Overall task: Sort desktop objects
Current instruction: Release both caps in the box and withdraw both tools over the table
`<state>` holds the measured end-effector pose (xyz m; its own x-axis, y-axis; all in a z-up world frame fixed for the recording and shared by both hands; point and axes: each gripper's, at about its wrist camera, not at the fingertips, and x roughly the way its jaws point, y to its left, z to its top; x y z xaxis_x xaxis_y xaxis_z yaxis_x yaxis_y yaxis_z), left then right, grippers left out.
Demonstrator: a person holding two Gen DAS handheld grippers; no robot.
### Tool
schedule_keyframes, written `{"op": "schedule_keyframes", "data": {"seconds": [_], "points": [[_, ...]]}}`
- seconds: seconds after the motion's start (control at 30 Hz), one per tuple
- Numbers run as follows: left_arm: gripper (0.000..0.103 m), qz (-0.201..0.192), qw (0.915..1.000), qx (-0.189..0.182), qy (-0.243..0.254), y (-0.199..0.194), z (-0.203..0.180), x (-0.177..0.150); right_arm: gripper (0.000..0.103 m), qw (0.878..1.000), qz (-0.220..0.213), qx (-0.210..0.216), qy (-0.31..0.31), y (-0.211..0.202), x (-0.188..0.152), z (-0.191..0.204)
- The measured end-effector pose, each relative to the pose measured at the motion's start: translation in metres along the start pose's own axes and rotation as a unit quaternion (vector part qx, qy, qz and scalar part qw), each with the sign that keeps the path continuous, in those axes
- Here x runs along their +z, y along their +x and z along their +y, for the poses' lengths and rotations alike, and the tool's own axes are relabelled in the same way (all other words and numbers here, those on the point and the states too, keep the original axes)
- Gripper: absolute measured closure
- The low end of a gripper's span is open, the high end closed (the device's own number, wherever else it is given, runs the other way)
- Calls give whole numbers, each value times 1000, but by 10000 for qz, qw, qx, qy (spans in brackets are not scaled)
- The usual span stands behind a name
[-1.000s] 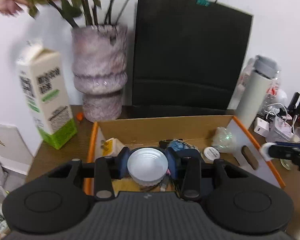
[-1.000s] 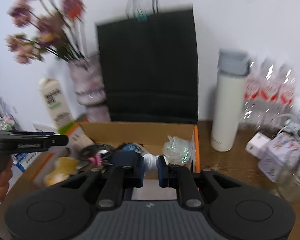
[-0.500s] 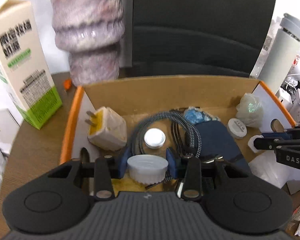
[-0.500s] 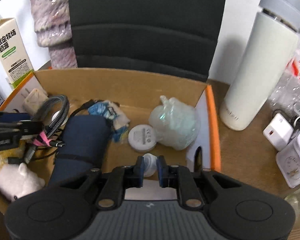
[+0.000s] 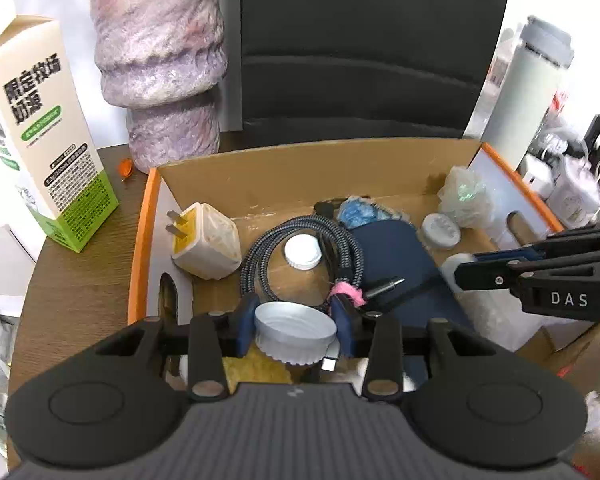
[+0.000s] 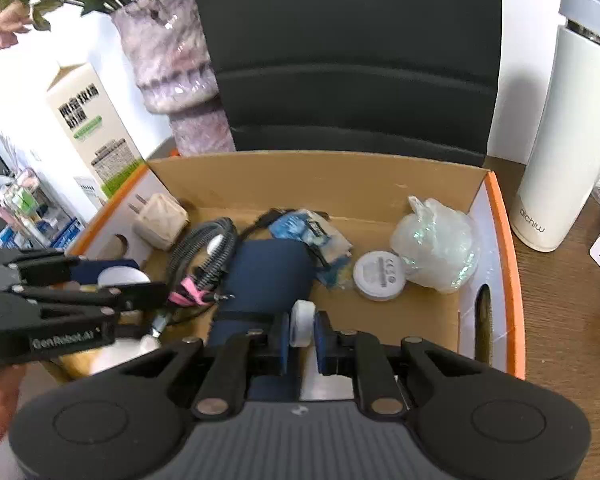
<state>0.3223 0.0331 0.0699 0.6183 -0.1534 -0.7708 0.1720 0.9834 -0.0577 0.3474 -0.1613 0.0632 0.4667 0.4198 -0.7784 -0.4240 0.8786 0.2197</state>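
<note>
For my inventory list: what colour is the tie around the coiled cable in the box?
Pink; the tie on the cable shows best in the left wrist view.

Both cameras ride just behind their grippers and look forward and steeply down into the cardboard box (image 5: 300,168), at close range. Left wrist view: sits at the box's left-near side; milk carton (image 5: 48,144) and vase (image 5: 160,52) fill its upper left. Right wrist view: sits toward the box's right-near side; white flask (image 6: 560,140) on its right edge. Shared: box interior, coiled cable (image 5: 300,248), black bag (image 6: 348,48) behind. Each view catches the other gripper side-on, at its edge.
</note>
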Motion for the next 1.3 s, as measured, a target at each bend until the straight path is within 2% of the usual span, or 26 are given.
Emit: {"op": "schedule_keyframes", "data": {"seconds": [0.07, 0.17, 0.2, 0.3, 0.37, 0.47, 0.5, 0.57, 0.6, 0.63, 0.67, 0.77, 0.9, 1.07, 1.13, 1.2, 1.3], "points": [[62, -117, 9997, -156, -111, -11, 5, 1, 95, 9997, -109, 199, 65, -9, 1, 2], [62, -66, 9995, -200, -230, -12, 7, 3, 95, 9989, -58, 473, -32, -15, 0, 12], [58, -42, 9995, -202, -226, -9, 5, 3, 95, 9981, 35, 603, -74, -13, -1, 18], [36, 9, 9986, -365, -375, -3, 7, -2, 93, 9956, 232, 896, -138, -7, -5, 31], [29, -95, 9978, -499, -419, -8, 9, -4, 90, 9963, 141, 837, -105, -11, -5, 30], [18, -287, 9984, -360, -342, -22, 10, -2, 86, 9981, -63, 612, 100, -24, 1, 15], [13, -339, 9984, -301, -330, -26, 11, 0, 82, 9984, -142, 514, 185, -30, 3, 9], [6, -384, 9987, -131, -318, -34, 12, 4, 63, 9986, -307, 240, 370, -43, 6, -4], [3, -413, 9986, -42, -332, -39, 12, 4, 47, 9983, -372, 114, 425, -47, 6, -7], [1, -439, 9984, 23, -360, -42, 13, 4, 38, 9981, -439, 8, 442, -53, 5, -10], [0, -443, 9981, 119, -407, -47, 13, 3, 38, 9978, -498, -115, 426, -58, 2, -12], [0, -459, 9971, 324, -506, -58, 10, -6, 25, 9966, -583, -468, 337, -68, -9, -11], [0, -489, 9968, 358, -531, -78, 4, -23, 24, 9946, -778, -677, 82, -86, -32, -1], [0, -835, 9932, 462, -667, -111, -7, -67, 20, 9900, -1143, -772, -285, -121, -68, 23], [0, -911, 9905, 610, -834, -121, -10, -95, 13, 9857, -1406, -821, -435, -135, -90, 32], [0, -1017, 9884, 576, -966, -135, -15, -129, 13, 9807, -1636, -930, -522, -148, -119, 40], [0, -1189, 9866, 411, -1043, -157, -26, -182, 13, 9780, -1742, -977, -599, -160, -169, 49]]}}
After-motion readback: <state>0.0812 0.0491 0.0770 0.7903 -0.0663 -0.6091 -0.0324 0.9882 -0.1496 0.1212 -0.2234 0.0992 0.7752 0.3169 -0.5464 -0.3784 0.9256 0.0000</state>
